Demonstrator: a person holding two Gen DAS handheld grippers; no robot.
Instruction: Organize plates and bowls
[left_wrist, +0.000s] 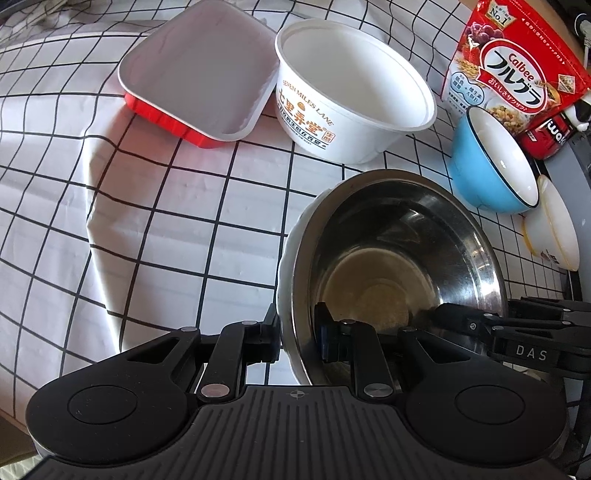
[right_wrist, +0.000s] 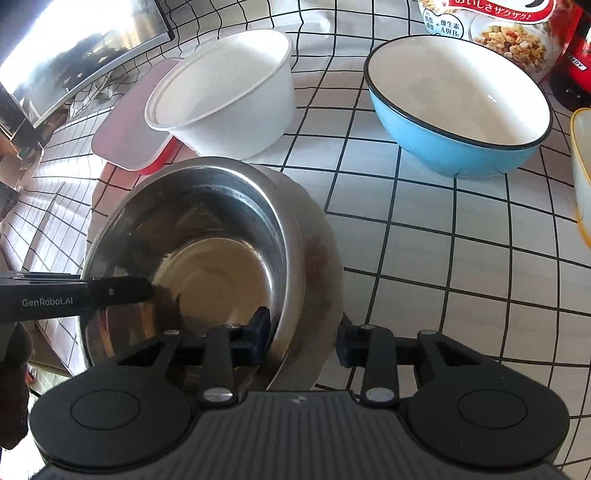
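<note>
White cloth with a black grid covers the table under everything. On it the steel bowl sits nested in a white dish whose scalloped rim shows at its nine o'clock side. The left gripper is clenched on that side, one pad outside the white rim, the other inside the steel wall. The right gripper straddles the bowl's three o'clock wall; its inner pad lies against the steel, while whether the outer pad presses I cannot tell. Both tools pitch steeply down. Beyond the bowl, at twelve o'clock, stands a white paper tub, touching a red tray at eleven. A blue bowl stands at two o'clock, with a cereal bag behind it. Open cloth lies at nine o'clock in the left view.
</note>
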